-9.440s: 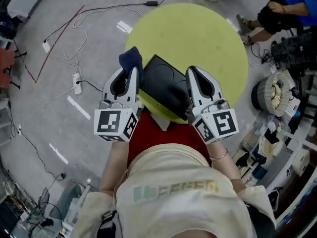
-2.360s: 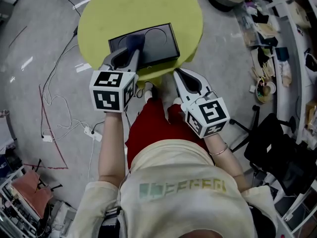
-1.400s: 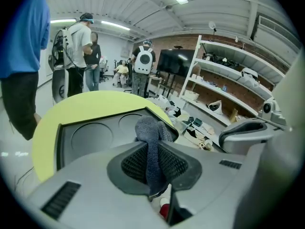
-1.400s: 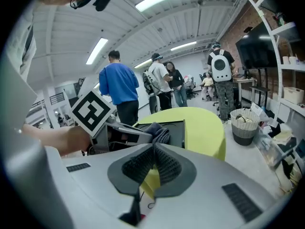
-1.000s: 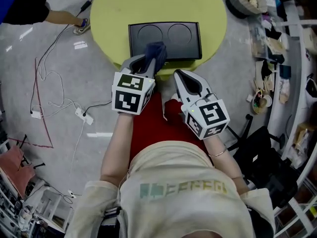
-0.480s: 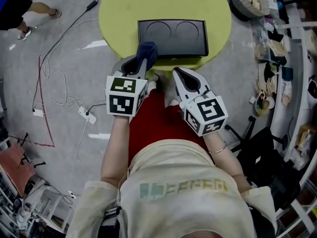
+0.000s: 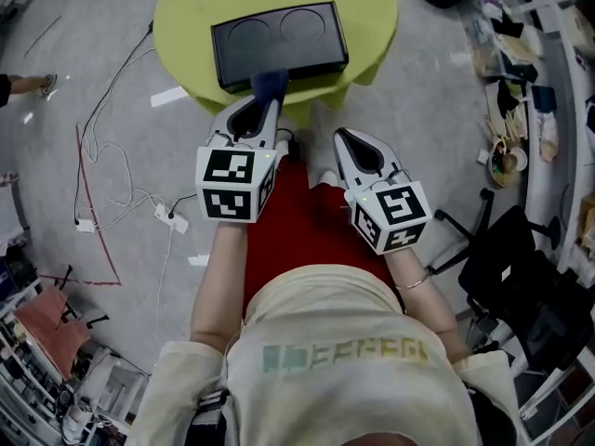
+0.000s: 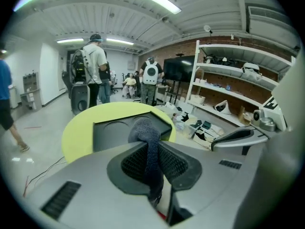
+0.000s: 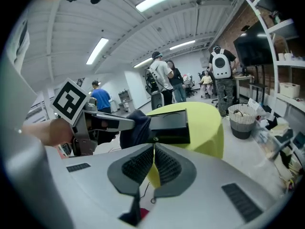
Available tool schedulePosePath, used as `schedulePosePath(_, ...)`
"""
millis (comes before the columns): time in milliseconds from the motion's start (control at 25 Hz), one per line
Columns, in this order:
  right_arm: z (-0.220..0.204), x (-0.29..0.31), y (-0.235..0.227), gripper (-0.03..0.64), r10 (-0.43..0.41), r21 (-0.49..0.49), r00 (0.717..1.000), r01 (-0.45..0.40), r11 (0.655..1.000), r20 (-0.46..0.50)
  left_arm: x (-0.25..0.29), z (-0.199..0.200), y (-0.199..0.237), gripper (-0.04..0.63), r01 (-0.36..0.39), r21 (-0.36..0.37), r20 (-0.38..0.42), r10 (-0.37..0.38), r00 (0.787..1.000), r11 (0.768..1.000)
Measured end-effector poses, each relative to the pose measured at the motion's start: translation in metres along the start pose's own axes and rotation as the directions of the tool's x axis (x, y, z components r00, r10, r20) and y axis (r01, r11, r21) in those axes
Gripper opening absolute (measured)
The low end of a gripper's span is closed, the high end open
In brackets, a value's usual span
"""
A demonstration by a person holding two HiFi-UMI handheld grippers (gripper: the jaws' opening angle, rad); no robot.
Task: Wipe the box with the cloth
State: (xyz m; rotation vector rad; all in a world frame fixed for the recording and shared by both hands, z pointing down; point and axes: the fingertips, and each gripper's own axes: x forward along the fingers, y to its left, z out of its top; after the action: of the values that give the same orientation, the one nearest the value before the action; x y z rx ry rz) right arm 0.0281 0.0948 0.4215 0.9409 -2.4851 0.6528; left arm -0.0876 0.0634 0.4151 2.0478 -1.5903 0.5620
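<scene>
A: The cloth (image 8: 145, 132) is looking soft, fuzzy, matt: dark fabric.
B: The box (image 7: 279, 43) is showing smooth black faces, faintly glossy. The table (image 7: 186, 17) is reading matt yellow-green. The left gripper (image 8: 147, 147) is appearing smooth grey plastic; pads (image 8: 136, 163) ribbed, matt black.

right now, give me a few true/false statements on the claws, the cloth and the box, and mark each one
1. The left claw is shut on the cloth. True.
2. The right claw grips the box. False: it is shut on nothing, short of the box.
3. The box lies on the round yellow-green table. True.
4. The cloth is spread flat over the box's top. False: it is bunched in the left claw at the box's near edge.
</scene>
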Motion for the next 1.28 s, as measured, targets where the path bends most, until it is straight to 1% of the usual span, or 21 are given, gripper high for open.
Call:
schedulePosePath(120, -0.01, -0.025, -0.024, 0.038, -0.06, 0.032, 0.998, 0.06, 0.998, 0.007, 0.026, 0.004, -0.048, 0.063, 0.099, 0.044, -0.011, -0.098, 0.995, 0.994)
schedulePosePath(240, -0.021, -0.045, -0.044, 0.038, -0.117, 0.067, 0.993, 0.117, 0.991, 0.001, 0.054, 0.001, -0.084, 0.063, 0.18, 0.062, -0.038, -0.177, 0.983, 0.982)
schedulePosePath(320, -0.028, -0.053, -0.056, 0.038, -0.146, 0.087, 0.989, 0.146, 0.985, -0.008, 0.073, -0.001, -0.099, 0.063, 0.217, 0.061, -0.055, -0.213, 0.975, 0.974)
schedulePosePath(440, -0.041, -0.059, -0.07, 0.038, -0.177, 0.118, 0.984, 0.18, 0.977, -0.035, 0.1, -0.007, -0.11, 0.063, 0.242, 0.049, -0.078, -0.237, 0.968, 0.969)
schedulePosePath(600, -0.055, -0.055, -0.078, 0.038, -0.194, 0.143, 0.978, 0.204, 0.968, -0.078, 0.128, -0.014, -0.097, 0.063, 0.226, 0.001, -0.083, -0.225, 0.971, 0.974)
schedulePosePath(720, -0.054, -0.042, -0.073, 0.038, -0.179, 0.138, 0.979, 0.191, 0.972, -0.094, 0.128, -0.024, -0.077, 0.063, 0.208, -0.039, -0.109, -0.211, 0.971, 0.977)
schedulePosePath(920, -0.04, -0.013, -0.054, 0.038, -0.12, 0.097, 0.988, 0.13, 0.987, -0.101, 0.11, -0.033, -0.043, 0.063, 0.169, -0.104, -0.103, -0.18, 0.978, 0.98)
schedulePosePath(1080, -0.028, 0.011, -0.033, 0.038, -0.066, 0.05, 0.992, 0.071, 0.996, -0.109, 0.09, -0.041, -0.01, 0.063, 0.115, -0.158, -0.093, -0.131, 0.987, 0.981)
schedulePosePath(1280, -0.014, 0.038, -0.006, 0.038, -0.003, -0.002, 0.993, 0.003, 1.0, -0.117, 0.066, -0.049, 0.026, 0.063, 0.054, -0.204, -0.086, -0.073, 0.994, 0.977)
